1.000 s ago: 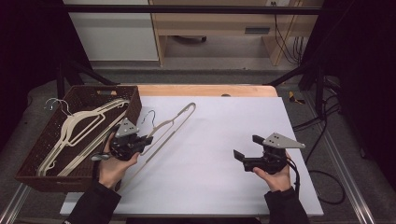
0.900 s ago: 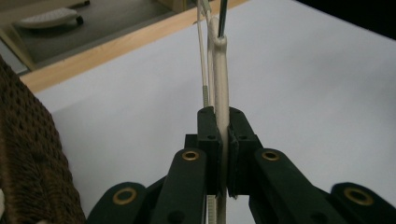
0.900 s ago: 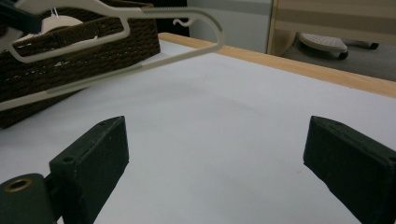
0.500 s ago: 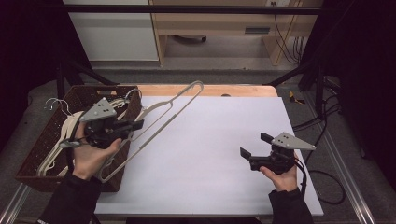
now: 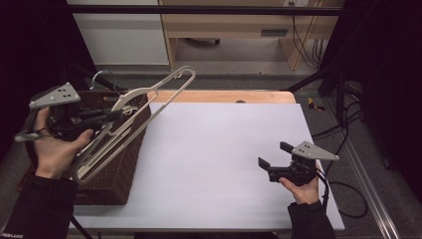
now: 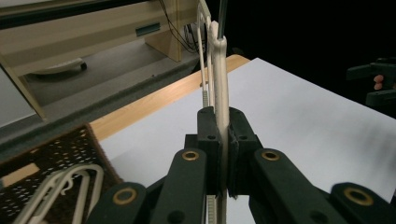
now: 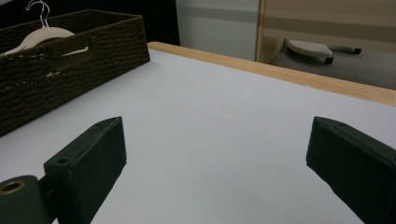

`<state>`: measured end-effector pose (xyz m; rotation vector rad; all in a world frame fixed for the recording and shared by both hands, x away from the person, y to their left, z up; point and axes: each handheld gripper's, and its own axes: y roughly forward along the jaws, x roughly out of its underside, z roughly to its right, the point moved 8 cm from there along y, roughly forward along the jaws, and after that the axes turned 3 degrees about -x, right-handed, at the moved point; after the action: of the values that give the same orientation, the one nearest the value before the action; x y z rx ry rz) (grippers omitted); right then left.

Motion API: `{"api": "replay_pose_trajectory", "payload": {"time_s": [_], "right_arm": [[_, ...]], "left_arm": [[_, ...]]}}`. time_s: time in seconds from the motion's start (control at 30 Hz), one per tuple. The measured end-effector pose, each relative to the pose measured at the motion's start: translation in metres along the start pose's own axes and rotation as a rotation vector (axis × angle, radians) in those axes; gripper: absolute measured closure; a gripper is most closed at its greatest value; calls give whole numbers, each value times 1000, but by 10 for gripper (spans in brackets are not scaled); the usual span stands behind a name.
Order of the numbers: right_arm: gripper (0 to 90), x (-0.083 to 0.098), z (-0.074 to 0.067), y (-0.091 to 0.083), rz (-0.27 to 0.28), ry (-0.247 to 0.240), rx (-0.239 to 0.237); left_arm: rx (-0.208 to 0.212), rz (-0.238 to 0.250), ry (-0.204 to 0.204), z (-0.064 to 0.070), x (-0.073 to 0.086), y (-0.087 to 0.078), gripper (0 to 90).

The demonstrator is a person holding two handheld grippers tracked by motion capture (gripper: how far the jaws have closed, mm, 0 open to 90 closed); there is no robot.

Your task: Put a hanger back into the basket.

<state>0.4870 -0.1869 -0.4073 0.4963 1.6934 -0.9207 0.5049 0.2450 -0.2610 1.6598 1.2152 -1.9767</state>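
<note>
My left gripper (image 5: 107,116) is shut on a cream clothes hanger (image 5: 149,97), holding it in the air above the brown wicker basket (image 5: 117,172) at the table's left edge. In the left gripper view the hanger (image 6: 219,70) stands edge-on, clamped between the two black jaws of the left gripper (image 6: 223,140). Several more cream hangers (image 6: 60,186) lie in the basket. My right gripper (image 5: 271,162) hovers open over the white table top (image 5: 219,149) near its right front, with nothing between its jaws (image 7: 215,154).
The basket (image 7: 60,56) with a hanger (image 7: 39,32) in it sits at the far left of the right gripper view. A wooden strip (image 5: 224,96) edges the table's far side. Beyond it stand a wooden bench (image 5: 234,25) and cables (image 5: 308,45) on the floor.
My left gripper has lifted the hanger off the table and carried it left and up, over the basket. The right gripper has stayed open, shifting slightly to the right.
</note>
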Motion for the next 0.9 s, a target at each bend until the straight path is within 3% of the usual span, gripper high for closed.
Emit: {"api": "replay_pose_trajectory", "payload": {"time_s": [0.03, 0.13, 0.17, 0.2, 0.3, 0.4, 0.43, 0.47, 0.5, 0.6, 0.63, 0.67, 0.77, 0.9], "right_arm": [[55, 0, 0, 0, -2, 0, 0], [54, 0, 0, 0, -4, -3, 0], [54, 0, 0, 0, -4, -3, 2], [54, 0, 0, 0, -4, -3, 2], [53, 0, -1, 0, -3, -7, 4], [53, 0, -1, 1, -6, -11, 0], [52, 1, -2, 3, -10, -9, 4], [52, 1, -2, 3, -10, -9, 4], [51, 1, -3, 4, -13, -14, 2], [50, 2, -3, 4, -19, -28, -4], [50, 2, -3, 5, -20, -24, 0], [50, 2, -3, 5, -20, -24, 0], [51, 2, -2, 5, -20, -23, 0], [51, 3, -2, 6, -22, -22, -1]], "left_arm": [[2, -1, 4, -9, -1, -6, 860], [2, -4, 1, -19, -1, -11, 860], [-13, -12, 9, -29, 1, -15, 860], [-13, -12, 9, -29, 1, -15, 860], [-30, -15, -2, -49, 8, -21, 860], [-36, -19, -6, -58, 12, -22, 860], [-41, -28, -14, -67, 17, -22, 860], [-41, -28, -14, -67, 17, -22, 860], [-42, -43, 2, -76, 23, -23, 860], [-44, -54, 7, -84, 29, -24, 860], [-50, -66, 3, -94, 35, -25, 860], [-50, -66, 3, -94, 35, -25, 859], [-88, -97, -15, -111, 51, -25, 860], [-96, -113, -34, -122, 62, -24, 860]]}}
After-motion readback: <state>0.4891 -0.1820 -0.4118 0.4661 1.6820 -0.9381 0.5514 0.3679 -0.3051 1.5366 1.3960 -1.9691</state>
